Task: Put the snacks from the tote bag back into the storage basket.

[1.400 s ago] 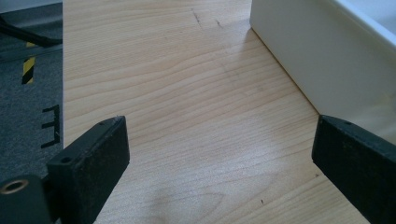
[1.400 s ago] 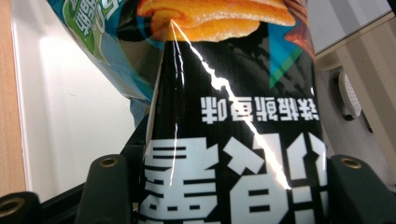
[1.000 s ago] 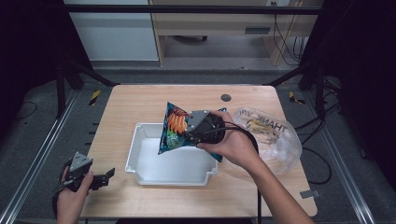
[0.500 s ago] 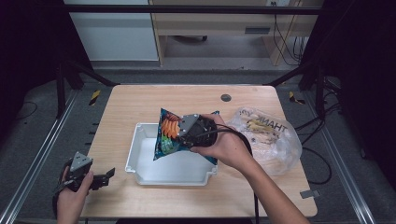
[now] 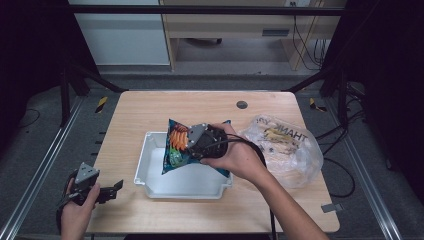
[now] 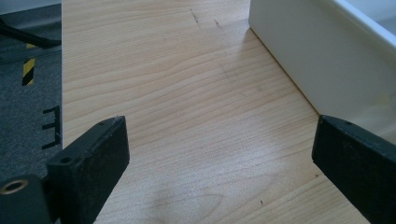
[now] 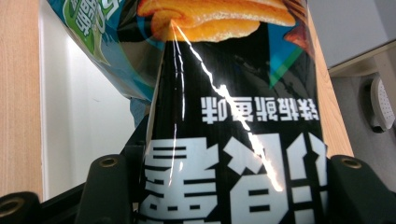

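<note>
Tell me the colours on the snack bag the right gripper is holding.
The snack bag is black and teal with white lettering and orange chips pictured; clearest in the right gripper view.

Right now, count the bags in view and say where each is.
2. A snack bag is held in the right gripper above the white tray. A clear plastic bag lies on the table's right side. Its contents may hide more.

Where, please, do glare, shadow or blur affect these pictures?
Right gripper view: a bright streak of glare runs down the glossy black and blue snack bag, held so close that it looks oversized. Left gripper view: a soft shadow lies on the pale wooden table between the claws. High view: dark surroundings, evenly lit tabletop.
</note>
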The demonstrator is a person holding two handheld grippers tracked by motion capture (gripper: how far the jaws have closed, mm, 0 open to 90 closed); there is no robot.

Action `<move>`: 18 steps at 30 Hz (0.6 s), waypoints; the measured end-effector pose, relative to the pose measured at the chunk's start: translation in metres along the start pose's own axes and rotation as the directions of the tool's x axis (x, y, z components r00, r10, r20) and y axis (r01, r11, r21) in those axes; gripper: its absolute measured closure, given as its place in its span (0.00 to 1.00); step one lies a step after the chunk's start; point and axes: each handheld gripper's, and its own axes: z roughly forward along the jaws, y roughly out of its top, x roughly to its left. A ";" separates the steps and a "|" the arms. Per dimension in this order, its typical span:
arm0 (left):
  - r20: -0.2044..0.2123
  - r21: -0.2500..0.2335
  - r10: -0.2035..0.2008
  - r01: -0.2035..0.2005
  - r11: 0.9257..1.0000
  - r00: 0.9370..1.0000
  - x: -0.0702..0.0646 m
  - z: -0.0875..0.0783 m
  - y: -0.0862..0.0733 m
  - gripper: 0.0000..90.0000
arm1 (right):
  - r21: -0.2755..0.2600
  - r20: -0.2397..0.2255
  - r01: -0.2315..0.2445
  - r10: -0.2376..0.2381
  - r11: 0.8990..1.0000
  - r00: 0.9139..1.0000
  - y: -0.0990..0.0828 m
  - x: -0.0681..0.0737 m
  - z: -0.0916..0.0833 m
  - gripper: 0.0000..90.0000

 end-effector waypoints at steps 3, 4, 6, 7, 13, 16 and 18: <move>-0.001 0.000 0.000 0.000 1.000 1.000 0.000 0.000 0.000 0.04 | -0.007 0.001 -0.001 0.001 1.000 1.000 0.001 0.000 0.001 0.46; 0.000 0.000 -0.001 0.001 1.000 1.000 0.000 0.000 0.000 0.04 | -0.007 -0.002 -0.001 0.001 1.000 1.000 0.001 0.000 0.001 0.46; 0.001 -0.001 -0.004 0.004 1.000 1.000 0.000 0.000 0.000 0.04 | -0.001 -0.006 0.001 -0.001 1.000 1.000 0.001 0.001 0.002 0.46; 0.001 0.000 -0.004 0.004 1.000 1.000 0.000 0.000 0.000 0.04 | 0.001 -0.007 0.002 -0.002 1.000 1.000 0.001 0.001 0.003 0.46; 0.000 -0.002 -0.005 0.005 1.000 1.000 0.000 0.000 0.000 0.04 | 0.000 -0.014 0.004 -0.004 1.000 1.000 0.002 0.002 0.006 0.46; 0.001 -0.003 -0.004 0.004 1.000 1.000 0.000 0.000 0.000 0.04 | -0.001 -0.022 -0.001 0.001 1.000 1.000 0.002 0.002 0.008 0.46; 0.000 -0.004 -0.003 0.003 1.000 1.000 0.000 0.000 0.000 0.04 | -0.005 -0.032 -0.010 0.010 1.000 0.999 0.001 0.002 0.009 0.46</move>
